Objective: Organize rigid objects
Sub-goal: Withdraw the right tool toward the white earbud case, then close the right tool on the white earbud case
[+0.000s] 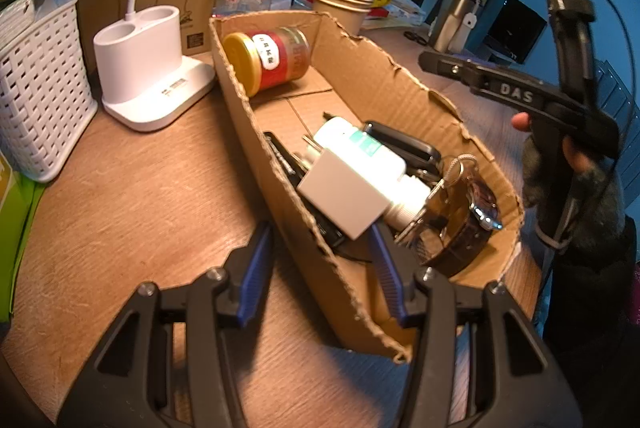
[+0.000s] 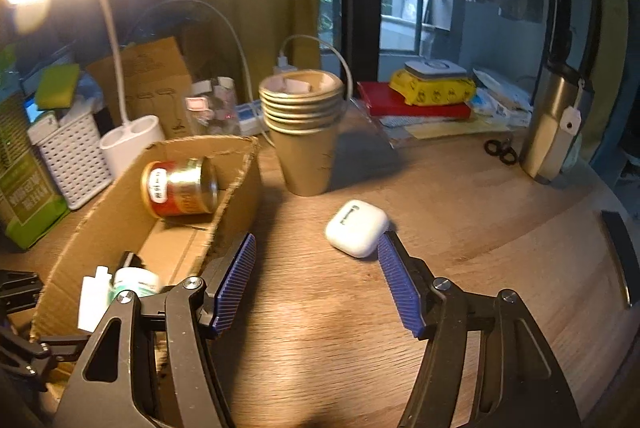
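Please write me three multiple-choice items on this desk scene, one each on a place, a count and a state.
1. Where is the white earbud case?
A. in the cardboard box
B. on the desk, outside the box
C. in the paper cups

2. How many round wells are in the lamp base?
A. two
B. three
C. four

3. How does the red jar stand?
A. upright
B. on its side
C. upside down

Answers:
1 B, it sits on bare wood in front of the right gripper.
2 A, two openings show on top.
3 B, its yellow lid faces sideways.
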Action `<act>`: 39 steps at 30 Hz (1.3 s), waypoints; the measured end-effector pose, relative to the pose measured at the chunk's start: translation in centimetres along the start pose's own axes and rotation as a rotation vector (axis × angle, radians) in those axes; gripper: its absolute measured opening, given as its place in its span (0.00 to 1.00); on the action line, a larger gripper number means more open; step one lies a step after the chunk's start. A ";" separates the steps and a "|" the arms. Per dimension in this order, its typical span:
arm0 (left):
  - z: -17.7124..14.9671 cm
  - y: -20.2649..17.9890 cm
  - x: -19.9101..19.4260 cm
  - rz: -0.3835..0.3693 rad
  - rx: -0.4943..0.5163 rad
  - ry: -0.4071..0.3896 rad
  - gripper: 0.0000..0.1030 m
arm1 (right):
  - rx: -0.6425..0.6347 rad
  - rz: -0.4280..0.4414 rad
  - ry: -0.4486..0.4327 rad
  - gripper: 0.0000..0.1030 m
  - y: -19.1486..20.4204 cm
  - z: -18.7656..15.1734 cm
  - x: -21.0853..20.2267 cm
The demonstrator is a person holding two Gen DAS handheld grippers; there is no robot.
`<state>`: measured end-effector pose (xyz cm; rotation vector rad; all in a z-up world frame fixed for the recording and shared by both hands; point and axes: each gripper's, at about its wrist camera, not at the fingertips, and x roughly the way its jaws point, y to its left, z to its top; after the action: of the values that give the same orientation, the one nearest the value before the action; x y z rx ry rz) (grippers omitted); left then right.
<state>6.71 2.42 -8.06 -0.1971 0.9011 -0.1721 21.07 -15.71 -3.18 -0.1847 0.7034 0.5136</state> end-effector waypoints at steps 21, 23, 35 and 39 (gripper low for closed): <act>0.0 0.0 0.0 0.000 0.000 0.000 0.50 | -0.001 -0.041 0.073 0.65 -2.2 0.7 4.4; 0.0 0.0 0.0 0.000 0.000 0.000 0.50 | 0.000 -0.044 0.077 0.65 -2.4 0.8 4.7; 0.0 0.1 0.0 -0.002 -0.002 0.000 0.50 | 0.029 -0.050 0.118 0.65 -3.4 1.3 7.3; 0.1 0.2 0.0 -0.001 -0.002 -0.001 0.50 | 0.029 -0.045 0.141 0.65 -3.5 1.4 8.4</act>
<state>6.75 2.58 -8.06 -0.1996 0.9006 -0.1723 29.05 -14.99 -7.73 -0.2111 0.8422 0.4499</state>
